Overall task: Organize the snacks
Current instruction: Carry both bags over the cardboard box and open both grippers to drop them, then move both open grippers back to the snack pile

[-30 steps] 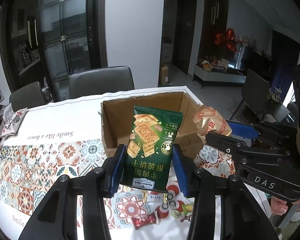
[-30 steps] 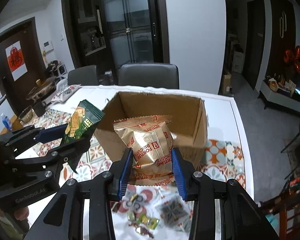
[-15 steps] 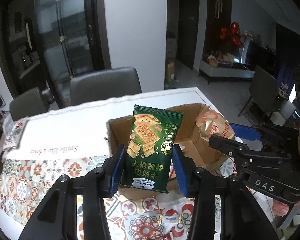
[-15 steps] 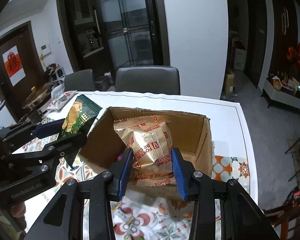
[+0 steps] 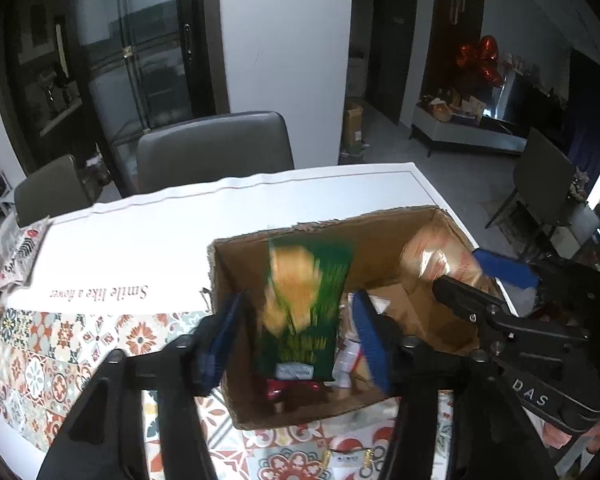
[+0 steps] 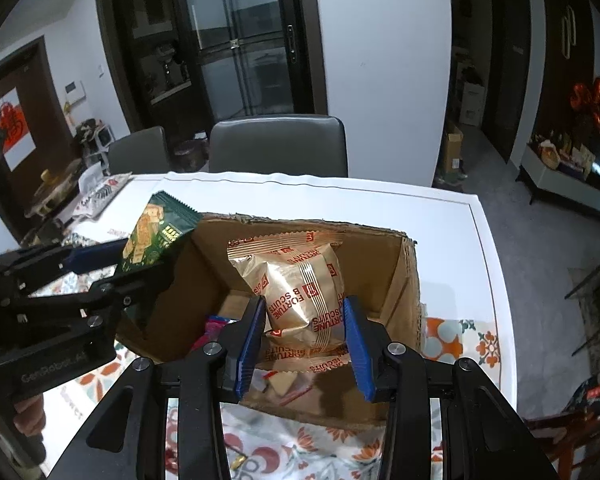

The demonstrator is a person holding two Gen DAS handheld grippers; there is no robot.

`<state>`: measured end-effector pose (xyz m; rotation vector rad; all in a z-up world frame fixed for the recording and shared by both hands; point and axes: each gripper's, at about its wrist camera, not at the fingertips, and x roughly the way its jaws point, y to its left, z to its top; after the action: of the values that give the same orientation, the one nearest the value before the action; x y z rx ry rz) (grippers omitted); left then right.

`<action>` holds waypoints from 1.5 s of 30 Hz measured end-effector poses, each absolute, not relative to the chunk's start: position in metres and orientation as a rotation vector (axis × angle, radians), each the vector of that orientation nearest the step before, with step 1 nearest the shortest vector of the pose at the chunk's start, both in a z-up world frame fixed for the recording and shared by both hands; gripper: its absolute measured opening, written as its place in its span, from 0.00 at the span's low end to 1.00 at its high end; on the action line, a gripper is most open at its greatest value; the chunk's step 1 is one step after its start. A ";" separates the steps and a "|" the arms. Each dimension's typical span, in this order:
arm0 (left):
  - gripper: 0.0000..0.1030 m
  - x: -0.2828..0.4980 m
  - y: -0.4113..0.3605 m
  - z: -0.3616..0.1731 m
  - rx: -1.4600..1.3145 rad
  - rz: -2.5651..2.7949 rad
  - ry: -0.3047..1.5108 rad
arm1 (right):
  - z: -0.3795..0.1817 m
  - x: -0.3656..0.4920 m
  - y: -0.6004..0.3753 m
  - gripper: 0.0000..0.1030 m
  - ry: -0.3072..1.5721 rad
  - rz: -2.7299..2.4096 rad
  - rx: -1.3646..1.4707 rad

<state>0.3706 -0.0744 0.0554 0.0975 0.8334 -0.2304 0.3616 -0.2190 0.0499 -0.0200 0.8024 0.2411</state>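
Your left hand-held gripper hangs over the open cardboard box, and its jaws have just been opening: the blue pads now stand clear on both sides of the green cracker packet, which is blurred between them, upright, over the inside of the box. Your right hand-held gripper is over the same box, and its jaws have also just been opening a little; the gold biscuit packet sits between its blue pads, the left pad at the packet's edge and the right one with a thin gap, so you cannot tell whether it is gripped or loose. Both packets are above the box floor, where a few small wrapped snacks lie. In the right wrist view the green packet pokes up over the box's left wall. The box stands on the bench, which carries a white cloth with a patterned tile border. A few small sweets lie on the cloth in front of the box, and two grey chairs stand at the far side.
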 end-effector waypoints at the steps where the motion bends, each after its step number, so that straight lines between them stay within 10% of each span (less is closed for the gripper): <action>1: 0.61 0.370 -0.073 0.056 0.096 -0.226 0.832 | 0.050 0.362 -0.219 0.58 0.795 0.229 -0.031; 3: 0.62 0.367 -0.068 0.057 0.089 -0.209 0.837 | 0.050 0.360 -0.219 0.69 0.777 0.203 -0.040; 45: 0.68 0.187 -0.035 0.002 0.145 -0.301 0.793 | 0.003 0.195 -0.182 0.68 0.812 0.282 -0.087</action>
<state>0.1872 -0.0350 0.0024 0.1453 0.7931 -0.3010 0.1952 -0.1824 0.0034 -0.0874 0.8121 0.2824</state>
